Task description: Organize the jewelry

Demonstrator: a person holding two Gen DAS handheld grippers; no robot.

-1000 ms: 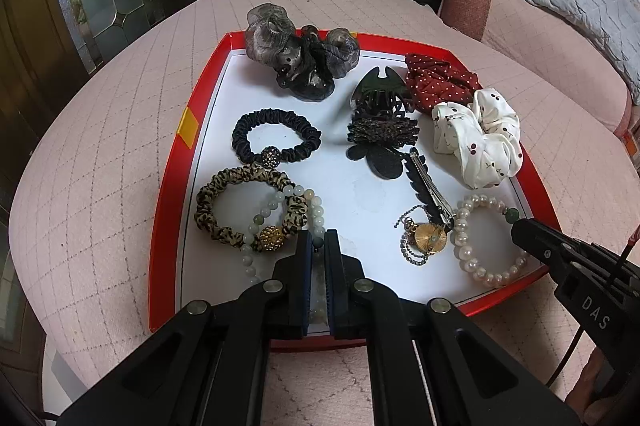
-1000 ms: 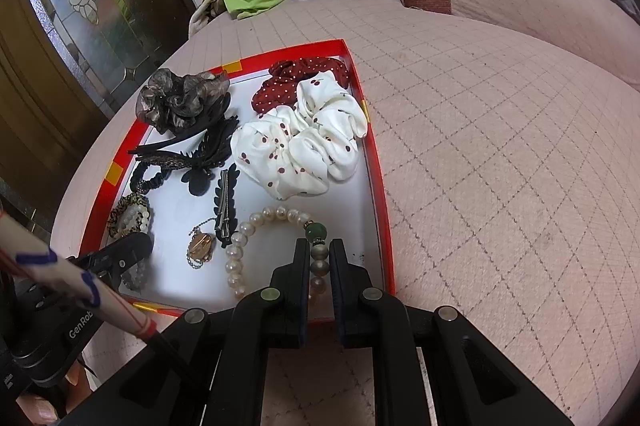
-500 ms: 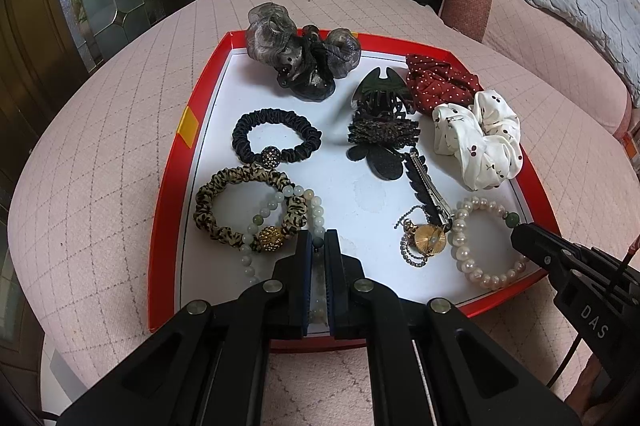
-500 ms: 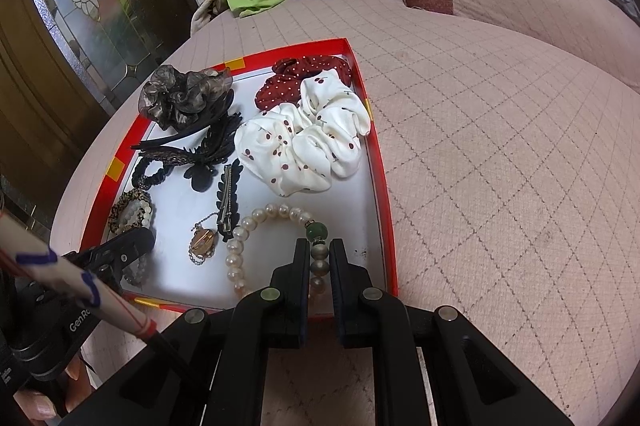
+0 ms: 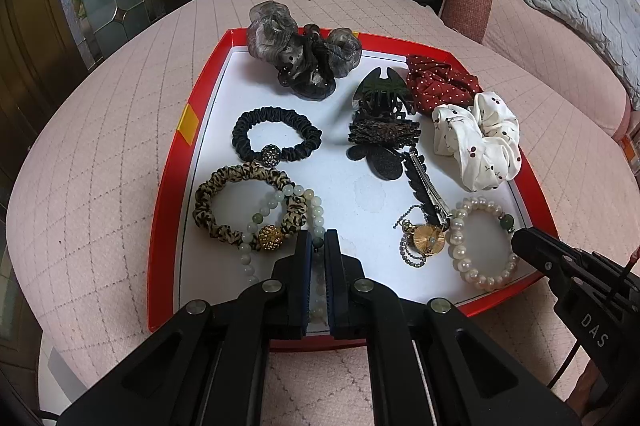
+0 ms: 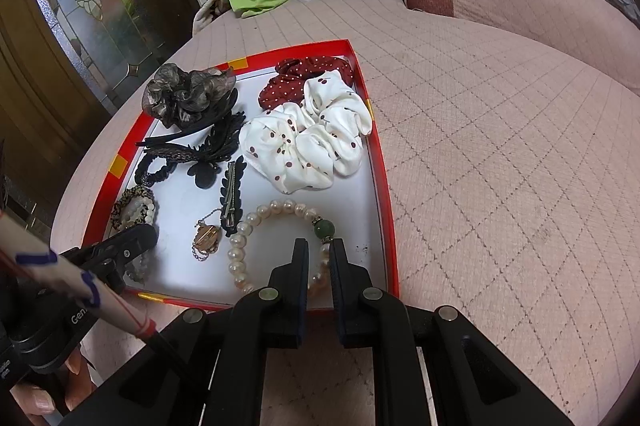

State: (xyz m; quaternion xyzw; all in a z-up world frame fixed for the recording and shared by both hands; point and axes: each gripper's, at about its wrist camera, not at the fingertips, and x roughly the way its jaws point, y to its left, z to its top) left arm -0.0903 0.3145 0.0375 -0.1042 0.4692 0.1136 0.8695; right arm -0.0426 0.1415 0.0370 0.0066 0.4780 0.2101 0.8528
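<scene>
While both sit in the red tray point(image 5: 172, 182) at its near edge, left hand-held gripper point(image 5: 318, 246) pinches the jade bead bracelet point(image 5: 280, 200); right hand-held gripper point(image 6: 319, 250) clamps the pearl bracelet point(image 6: 256, 222).

Both wrist views look down, sharing the tray point(image 5: 168, 186).

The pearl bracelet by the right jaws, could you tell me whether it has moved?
No. The pearl bracelet keeps its place beside the gold pendant and the tray's red rim.
</scene>
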